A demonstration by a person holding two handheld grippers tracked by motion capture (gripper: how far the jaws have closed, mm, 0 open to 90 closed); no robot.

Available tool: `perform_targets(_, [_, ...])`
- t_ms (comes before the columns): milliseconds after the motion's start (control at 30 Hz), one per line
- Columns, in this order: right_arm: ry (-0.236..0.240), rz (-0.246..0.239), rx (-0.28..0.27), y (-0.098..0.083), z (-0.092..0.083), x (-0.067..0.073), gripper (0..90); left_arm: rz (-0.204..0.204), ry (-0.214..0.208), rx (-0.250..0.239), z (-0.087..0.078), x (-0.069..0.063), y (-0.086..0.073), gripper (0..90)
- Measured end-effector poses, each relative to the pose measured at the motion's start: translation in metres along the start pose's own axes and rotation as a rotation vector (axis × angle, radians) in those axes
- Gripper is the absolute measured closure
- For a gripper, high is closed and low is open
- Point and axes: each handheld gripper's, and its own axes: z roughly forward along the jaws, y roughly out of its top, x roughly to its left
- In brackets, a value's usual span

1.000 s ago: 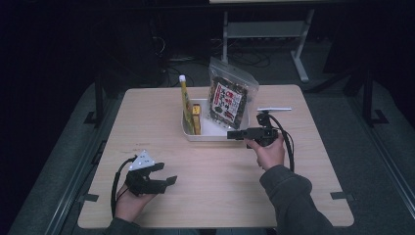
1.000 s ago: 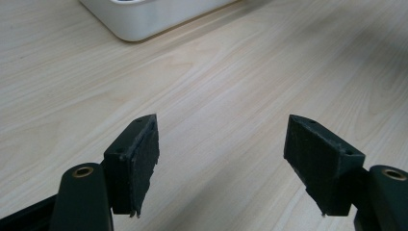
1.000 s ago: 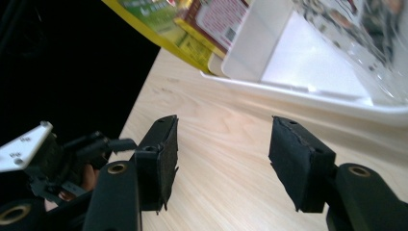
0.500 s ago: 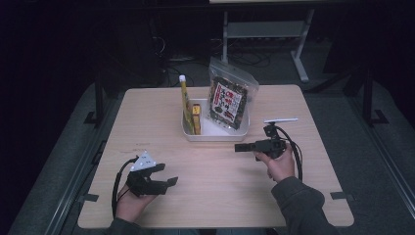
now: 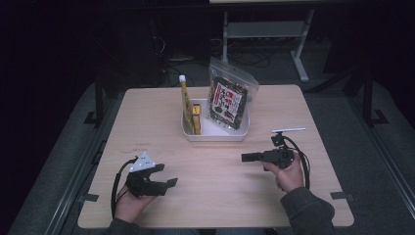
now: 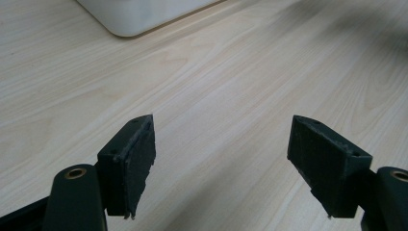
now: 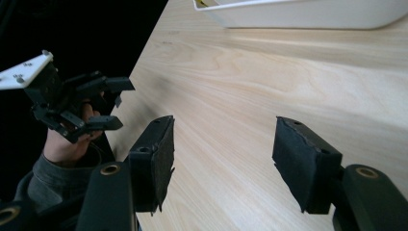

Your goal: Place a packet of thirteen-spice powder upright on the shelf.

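Observation:
My left gripper (image 5: 166,175) rests in a hand near the table's front left, pointing right. Its jaws have just been opening and stand open over bare wood (image 6: 221,159) with nothing between them. My right gripper (image 5: 243,157) is held at the front right, pointing left toward the other hand, open and empty (image 7: 223,159). The right gripper view also shows the left gripper (image 7: 110,103) farther off with its grey plate. A white tray (image 5: 215,135) sits mid-table holding a tall yellow tube (image 5: 185,100), a small yellow box (image 5: 196,117) and a snack bag (image 5: 227,100).
The tray's corner (image 6: 130,21) lies ahead of the left jaws, and its long wall (image 7: 308,17) ahead of the right jaws. The wooden table (image 5: 147,112) ends in dark floor on all sides. A metal stand (image 5: 298,54) is behind it.
The right hand has drawn its gripper back from the tray toward the front right and lower. The left hand has stayed where it was.

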Motion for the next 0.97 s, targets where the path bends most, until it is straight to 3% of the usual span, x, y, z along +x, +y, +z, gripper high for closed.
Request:
perform_targets(200, [0.020, -0.003, 0.000, -0.010, -0.004, -0.001, 38.6, 0.001, -0.004, 0.004, 0.001, 0.000, -0.001, 23.1])
perform_targets(600, [-0.007, -0.030, 0.014, -0.033, -0.011, -0.004, 37.5, 0.022, -0.005, 0.017, 0.004, -0.002, -0.002, 19.6])
perform_targets(833, [-0.023, -0.051, -0.020, -0.050, -0.010, -0.009, 37.5, 0.021, -0.009, 0.019, 0.005, -0.001, -0.003, 19.6])
perform_targets(967, [-0.007, -0.083, -0.035, -0.059, -0.012, -0.006, 37.8, 0.019, -0.015, 0.019, 0.007, -0.002, -0.003, 19.6])
